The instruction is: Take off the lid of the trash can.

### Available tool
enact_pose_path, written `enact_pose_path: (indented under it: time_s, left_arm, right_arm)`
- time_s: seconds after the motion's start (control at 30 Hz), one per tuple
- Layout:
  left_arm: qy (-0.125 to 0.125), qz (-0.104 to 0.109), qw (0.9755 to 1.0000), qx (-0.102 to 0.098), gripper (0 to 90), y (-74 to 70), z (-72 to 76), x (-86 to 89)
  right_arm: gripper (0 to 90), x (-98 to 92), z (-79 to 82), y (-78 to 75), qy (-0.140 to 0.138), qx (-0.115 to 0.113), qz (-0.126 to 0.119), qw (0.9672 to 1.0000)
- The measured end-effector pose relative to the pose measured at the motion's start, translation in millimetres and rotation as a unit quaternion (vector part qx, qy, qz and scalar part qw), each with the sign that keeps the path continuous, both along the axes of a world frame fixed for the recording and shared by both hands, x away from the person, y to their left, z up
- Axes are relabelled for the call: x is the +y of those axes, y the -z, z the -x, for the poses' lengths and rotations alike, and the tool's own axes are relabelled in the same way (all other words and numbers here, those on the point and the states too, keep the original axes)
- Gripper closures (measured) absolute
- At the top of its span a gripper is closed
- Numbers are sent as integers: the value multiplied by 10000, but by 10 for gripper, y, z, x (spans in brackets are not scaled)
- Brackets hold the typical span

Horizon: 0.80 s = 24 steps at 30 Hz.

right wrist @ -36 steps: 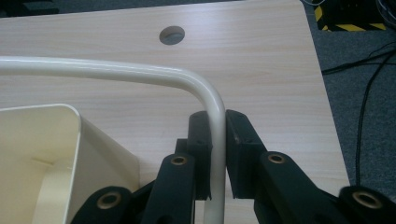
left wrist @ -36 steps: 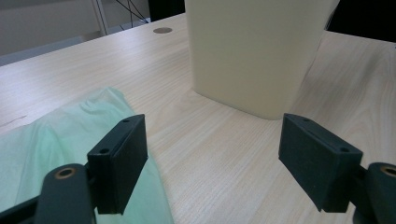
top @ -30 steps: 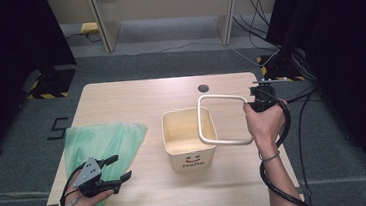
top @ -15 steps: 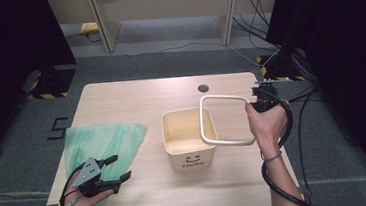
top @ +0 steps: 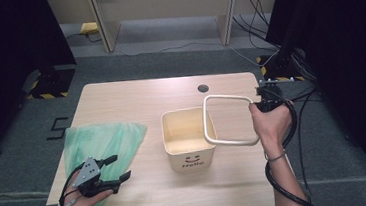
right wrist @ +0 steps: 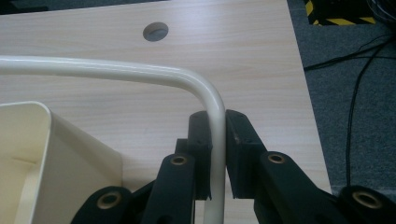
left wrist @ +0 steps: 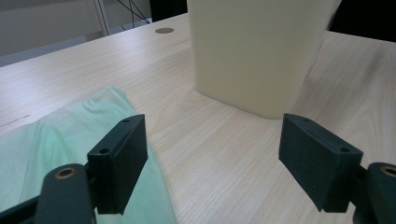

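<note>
Cream bin [top: 190,147]: one; cream frame [top: 228,120]: one; green bag [top: 99,143]: one.

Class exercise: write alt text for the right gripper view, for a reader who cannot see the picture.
The right gripper has its two black jaws clamped on a cream ring frame, whose rounded corner curves away to the left above a pale wooden table. The cream bin stands open at lower left.

The right gripper [right wrist: 217,154] clamps the cream rim frame [right wrist: 140,72] at its rounded corner, above and right of the cream bin [right wrist: 56,163].
</note>
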<state>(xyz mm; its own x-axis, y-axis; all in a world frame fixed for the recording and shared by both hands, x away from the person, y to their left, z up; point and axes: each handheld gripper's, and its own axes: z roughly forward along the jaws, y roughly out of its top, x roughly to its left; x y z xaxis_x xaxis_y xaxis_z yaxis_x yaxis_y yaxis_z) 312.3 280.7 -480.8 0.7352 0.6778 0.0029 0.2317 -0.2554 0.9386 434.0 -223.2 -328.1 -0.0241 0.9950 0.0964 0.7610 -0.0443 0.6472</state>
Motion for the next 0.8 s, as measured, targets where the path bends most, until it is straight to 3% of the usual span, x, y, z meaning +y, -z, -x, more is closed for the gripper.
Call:
enact_pose_path:
  time_s: [0.8]
  left_arm:
    - [-14,2,10000,1,231,-3,0,1]
  right_arm:
    - [813,-247,45,26,200,84,73,9997]
